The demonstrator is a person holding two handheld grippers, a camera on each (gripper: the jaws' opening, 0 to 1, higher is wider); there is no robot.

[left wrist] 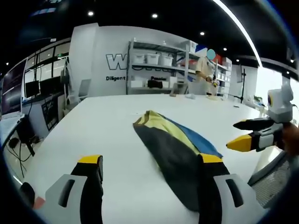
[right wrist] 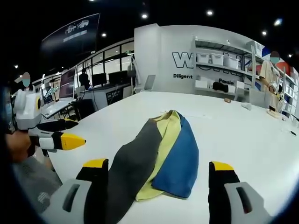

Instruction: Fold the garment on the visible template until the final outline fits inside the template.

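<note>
A folded garment (left wrist: 175, 154) in dark grey, yellow and blue is seen lying at the centre of the left gripper view on a white table (left wrist: 107, 121), running from mid-frame down toward the lower right; in the right gripper view it is spread across the lower centre (right wrist: 159, 163). The left gripper (left wrist: 149, 165) is held with its yellow-tipped jaws wide apart and nothing grasped, its right jaw overlapping the cloth's lower end, while the right gripper (right wrist: 156, 170) is likewise held spread and empty, the garment framed between its jaws. Shelving (right wrist: 224, 70) with bins is seen at the upper right of that view.
</note>
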